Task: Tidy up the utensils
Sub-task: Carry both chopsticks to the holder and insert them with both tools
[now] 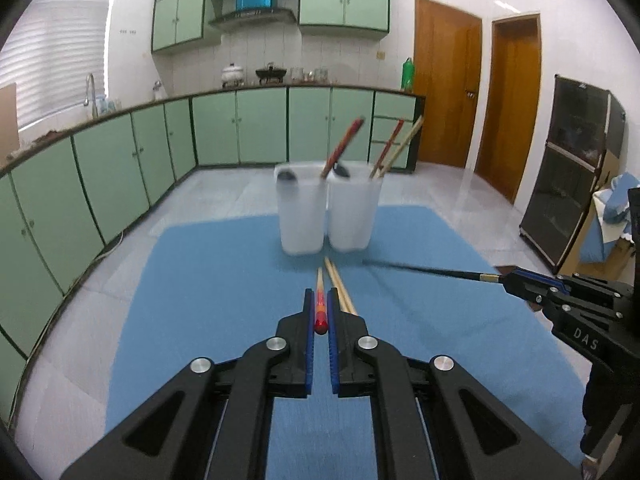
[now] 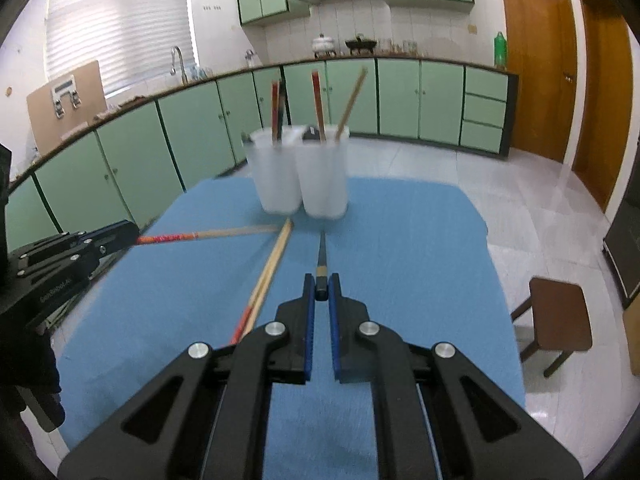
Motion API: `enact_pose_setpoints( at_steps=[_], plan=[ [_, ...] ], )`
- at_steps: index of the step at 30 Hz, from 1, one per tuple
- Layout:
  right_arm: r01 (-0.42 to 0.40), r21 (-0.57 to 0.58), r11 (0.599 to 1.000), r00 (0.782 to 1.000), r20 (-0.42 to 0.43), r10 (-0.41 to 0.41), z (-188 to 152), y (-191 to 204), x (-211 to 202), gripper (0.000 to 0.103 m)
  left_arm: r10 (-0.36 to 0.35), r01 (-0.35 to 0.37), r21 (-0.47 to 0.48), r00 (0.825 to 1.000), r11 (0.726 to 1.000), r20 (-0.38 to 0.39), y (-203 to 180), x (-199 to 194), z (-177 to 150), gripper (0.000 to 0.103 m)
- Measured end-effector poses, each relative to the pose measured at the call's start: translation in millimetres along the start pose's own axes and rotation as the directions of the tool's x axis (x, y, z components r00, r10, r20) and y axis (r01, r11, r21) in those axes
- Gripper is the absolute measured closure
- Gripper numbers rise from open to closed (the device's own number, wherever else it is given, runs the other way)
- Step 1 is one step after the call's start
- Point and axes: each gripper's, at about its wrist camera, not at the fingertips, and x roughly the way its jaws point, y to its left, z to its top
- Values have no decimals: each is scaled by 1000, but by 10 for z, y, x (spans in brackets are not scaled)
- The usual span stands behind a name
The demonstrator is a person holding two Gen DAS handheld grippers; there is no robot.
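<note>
Two translucent white cups [image 1: 301,216] [image 1: 352,212] stand side by side at the far end of the blue mat [image 1: 224,280], with chopsticks and spoons leaning in them. My left gripper [image 1: 320,300] is shut on a red-handled chopstick [image 1: 320,304] that points toward the cups. A pair of wooden chopsticks [image 1: 340,284] lies on the mat beside it. My right gripper [image 2: 321,286] is shut on a black chopstick [image 2: 321,258], also aimed at the cups [image 2: 280,176] [image 2: 325,176]. The right gripper [image 1: 520,280] shows at the right of the left wrist view.
Green kitchen cabinets [image 1: 120,160] run along the left and back. A brown stool [image 2: 560,316] stands right of the table. A dark glass cabinet [image 1: 572,172] stands at the far right, with wooden doors [image 1: 444,88] behind.
</note>
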Motion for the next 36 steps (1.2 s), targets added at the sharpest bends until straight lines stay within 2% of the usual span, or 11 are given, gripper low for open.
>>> enact_pose_setpoints(
  at_steps=[9,17,26,30,36],
  plan=[
    [-56,-25,998,996,72,58,526,-3,-187,97,-26,23,29,994,999,102,-20,-186,414,97],
    [-89,-61,994,991,96,95,1035,-18,-252,97,-39,26,86,988,996,149,-50,-189,796,97],
    [-73,-91,993,980,177,88,1678,-133,-361,97,-34,11,114,979,993,200,-7,-198,1195,97],
    [-59,-94,994,970,231,79,1997,-180,-371,97,-38,12,108,969,994,242,46,-203,1446,97],
    [-60,-70,996,951,299,78,2493,-297,-217,97,-34,-4,110,941,994,335,74,-184,1962,97]
  ],
)
